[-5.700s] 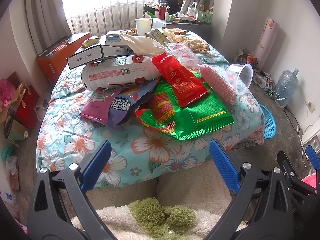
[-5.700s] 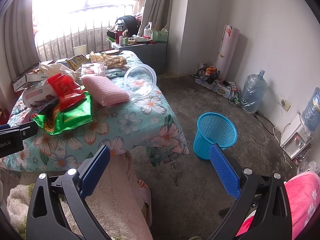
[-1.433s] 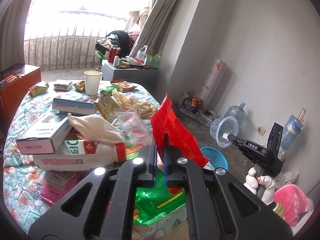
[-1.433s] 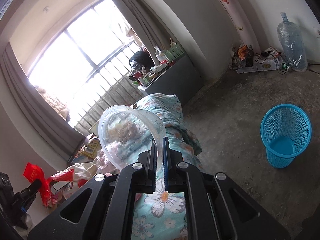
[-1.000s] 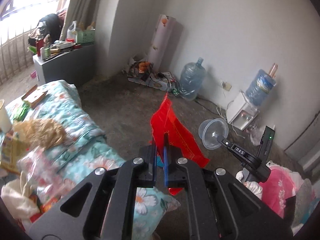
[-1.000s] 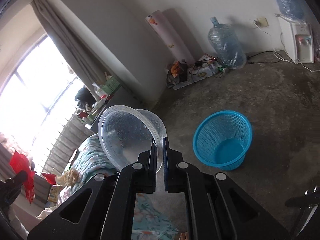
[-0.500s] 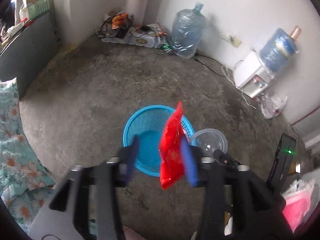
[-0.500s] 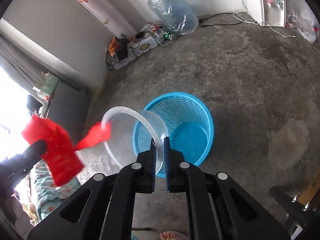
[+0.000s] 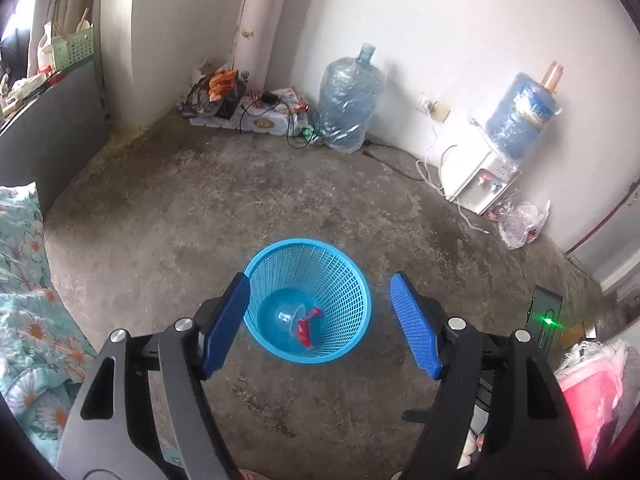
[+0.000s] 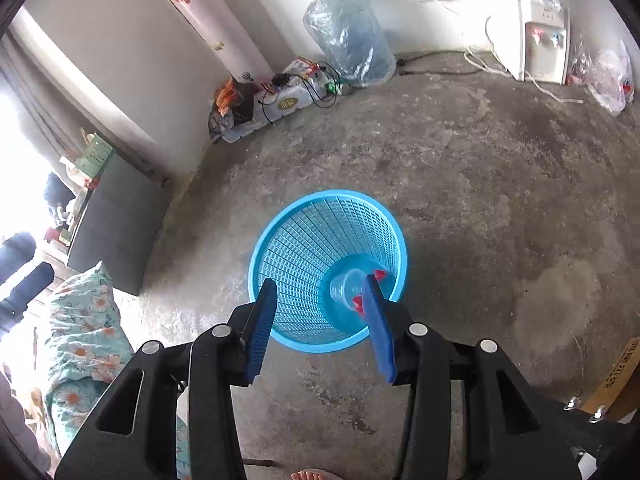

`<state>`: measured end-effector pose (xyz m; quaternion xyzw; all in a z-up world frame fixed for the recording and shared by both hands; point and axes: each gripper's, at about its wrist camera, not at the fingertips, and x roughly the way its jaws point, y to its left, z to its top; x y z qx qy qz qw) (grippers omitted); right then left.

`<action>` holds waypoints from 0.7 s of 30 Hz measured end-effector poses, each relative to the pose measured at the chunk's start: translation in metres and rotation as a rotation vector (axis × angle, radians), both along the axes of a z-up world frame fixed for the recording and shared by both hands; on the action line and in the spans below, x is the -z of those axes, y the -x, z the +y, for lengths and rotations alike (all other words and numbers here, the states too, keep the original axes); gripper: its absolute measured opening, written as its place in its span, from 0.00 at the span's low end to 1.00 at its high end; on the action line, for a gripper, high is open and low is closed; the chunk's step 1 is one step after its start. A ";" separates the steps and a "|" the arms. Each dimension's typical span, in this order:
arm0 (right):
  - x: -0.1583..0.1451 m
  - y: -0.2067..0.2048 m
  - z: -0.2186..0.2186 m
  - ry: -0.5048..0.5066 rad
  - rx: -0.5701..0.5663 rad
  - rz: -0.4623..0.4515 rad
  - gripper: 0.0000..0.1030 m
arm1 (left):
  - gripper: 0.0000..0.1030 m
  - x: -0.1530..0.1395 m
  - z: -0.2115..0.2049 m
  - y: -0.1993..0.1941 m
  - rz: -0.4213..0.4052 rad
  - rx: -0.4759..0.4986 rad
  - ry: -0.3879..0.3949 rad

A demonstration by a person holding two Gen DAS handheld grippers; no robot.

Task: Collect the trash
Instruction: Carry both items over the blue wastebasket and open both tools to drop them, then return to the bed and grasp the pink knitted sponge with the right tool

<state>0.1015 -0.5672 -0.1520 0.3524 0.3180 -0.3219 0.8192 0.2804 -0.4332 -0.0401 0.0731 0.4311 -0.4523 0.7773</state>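
A blue mesh basket [image 9: 340, 272] stands on the concrete floor; it also shows in the right wrist view [image 10: 304, 240]. Inside it lie a clear plastic cup [image 9: 285, 314] and a red wrapper [image 9: 306, 325]; both show in the right wrist view, the cup [image 10: 345, 284] and the wrapper [image 10: 379, 273]. My left gripper [image 9: 320, 322] is open and empty above the basket. My right gripper [image 10: 322, 322] is open and empty above the basket's near rim.
A floral bedspread [image 9: 24, 304] lies at the left. Water jugs [image 9: 348, 108], a dispenser [image 9: 486, 182], cables and a box pile [image 9: 248, 108] line the far wall. A grey cabinet [image 10: 112, 224] stands by the bed. A pink cloth [image 9: 592, 400] is at the right.
Both grippers opened over the basket. The red wrapper and the clear cup dropped from them into the basket.
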 end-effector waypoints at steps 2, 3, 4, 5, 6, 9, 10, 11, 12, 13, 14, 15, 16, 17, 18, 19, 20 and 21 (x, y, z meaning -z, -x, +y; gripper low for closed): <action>-0.029 0.007 0.024 0.090 -0.005 -0.030 0.60 | 0.67 -0.028 0.028 0.010 -0.026 0.006 0.056; -0.043 0.009 0.036 0.131 -0.011 -0.040 0.67 | 0.68 -0.042 0.045 0.014 -0.036 0.010 0.079; -0.058 0.011 0.050 0.172 -0.024 -0.052 0.72 | 0.69 -0.055 0.061 0.019 -0.043 0.013 0.093; -0.072 0.013 0.064 0.212 -0.045 -0.072 0.74 | 0.70 -0.067 0.077 0.024 -0.052 0.013 0.096; -0.086 0.014 0.077 0.247 -0.064 -0.085 0.80 | 0.70 -0.079 0.094 0.030 -0.066 0.014 0.093; -0.119 0.019 0.119 0.353 -0.137 -0.118 0.90 | 0.70 -0.110 0.151 0.050 -0.125 0.009 0.106; -0.128 0.020 0.134 0.386 -0.153 -0.121 0.93 | 0.71 -0.118 0.171 0.057 -0.141 -0.003 0.114; -0.135 0.021 0.149 0.420 -0.171 -0.121 0.94 | 0.73 -0.126 0.193 0.065 -0.150 -0.022 0.125; -0.141 0.021 0.166 0.452 -0.202 -0.121 0.94 | 0.74 -0.132 0.216 0.071 -0.156 -0.052 0.137; -0.147 0.020 0.182 0.475 -0.241 -0.119 0.94 | 0.74 -0.136 0.238 0.077 -0.166 -0.086 0.147; -0.152 0.019 0.196 0.492 -0.284 -0.123 0.94 | 0.74 -0.140 0.260 0.082 -0.180 -0.119 0.157; -0.156 0.019 0.210 0.502 -0.321 -0.130 0.94 | 0.75 -0.143 0.281 0.088 -0.194 -0.154 0.165; -0.161 0.018 0.221 0.509 -0.349 -0.137 0.94 | 0.75 -0.146 0.302 0.093 -0.207 -0.193 0.171; -0.165 0.019 0.232 0.513 -0.376 -0.155 0.94 | 0.75 -0.148 0.321 0.098 -0.217 -0.232 0.178; -0.169 0.018 0.244 0.514 -0.400 -0.176 0.94 | 0.75 -0.149 0.343 0.103 -0.222 -0.273 0.186; -0.172 0.019 0.255 0.516 -0.429 -0.199 0.94 | 0.75 -0.149 0.362 0.107 -0.221 -0.307 0.193; -0.176 0.018 0.264 0.517 -0.453 -0.215 0.94 | 0.75 -0.149 0.380 0.111 -0.218 -0.343 0.192; -0.179 0.018 0.273 0.518 -0.471 -0.227 0.94 | 0.75 -0.149 0.395 0.114 -0.216 -0.376 0.189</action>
